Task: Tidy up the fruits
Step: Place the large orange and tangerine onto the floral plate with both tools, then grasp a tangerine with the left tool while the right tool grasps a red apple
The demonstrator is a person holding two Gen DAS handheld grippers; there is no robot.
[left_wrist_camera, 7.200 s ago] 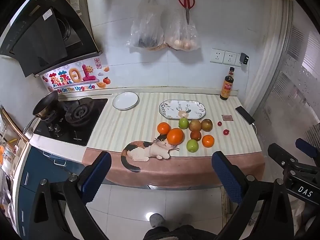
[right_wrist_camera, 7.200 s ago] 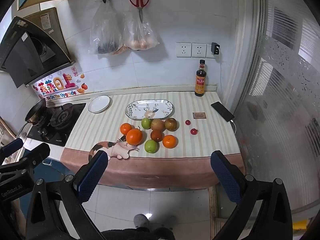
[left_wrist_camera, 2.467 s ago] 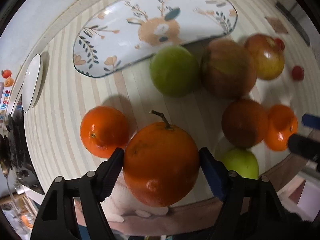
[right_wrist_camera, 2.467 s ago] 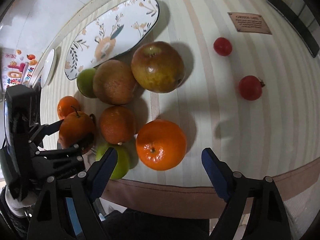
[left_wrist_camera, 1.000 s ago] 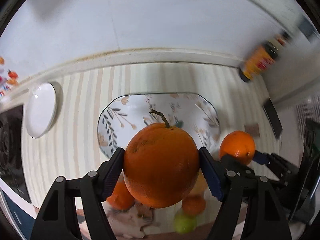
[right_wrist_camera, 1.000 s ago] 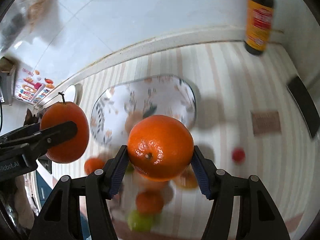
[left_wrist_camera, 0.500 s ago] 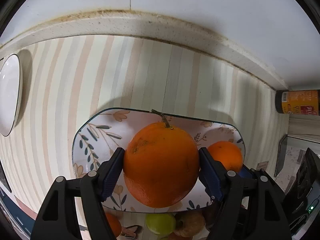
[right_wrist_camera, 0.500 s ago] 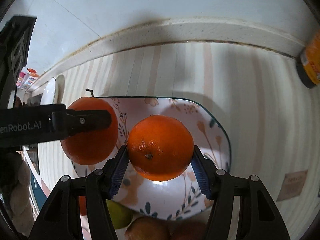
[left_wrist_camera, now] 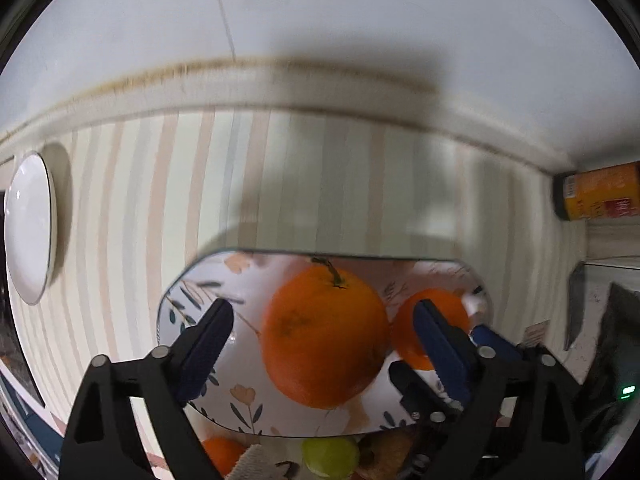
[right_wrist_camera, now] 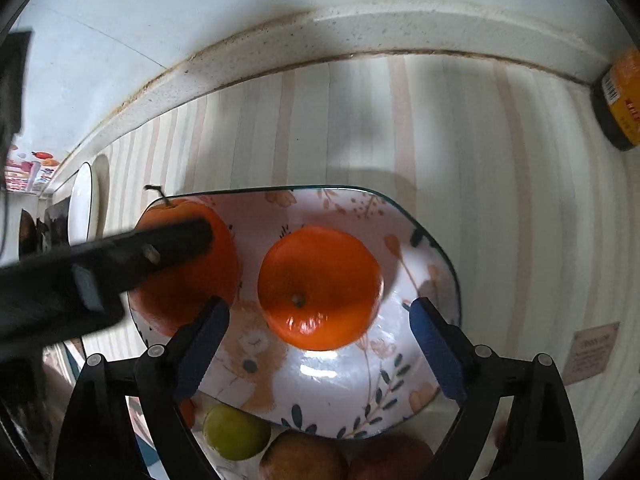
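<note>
Both grippers open over the floral plate, one orange released under each.

Left gripper (left_wrist_camera: 322, 330): fingers have just been opening, now spread wide, blue pads clear of the stemmed orange (left_wrist_camera: 326, 334) that sits between them on the floral plate (left_wrist_camera: 200, 276). Right gripper (right_wrist_camera: 318, 330): fingers also just opened, wide apart, not touching the smaller orange (right_wrist_camera: 318, 286), which rests mid-plate between them. In the right wrist view the stemmed orange lies at the plate's left end, partly hidden by a left gripper finger (right_wrist_camera: 120, 256). Both oranges side by side on the plate, near, contact unclear. Green fruit (right_wrist_camera: 236, 432) and brownish fruits (right_wrist_camera: 304, 458) on the striped counter (right_wrist_camera: 500, 200) just beside the plate's near edge. Small white dish (left_wrist_camera: 30, 228) far left, bottle (left_wrist_camera: 598, 192) at the right by the wall.
</note>
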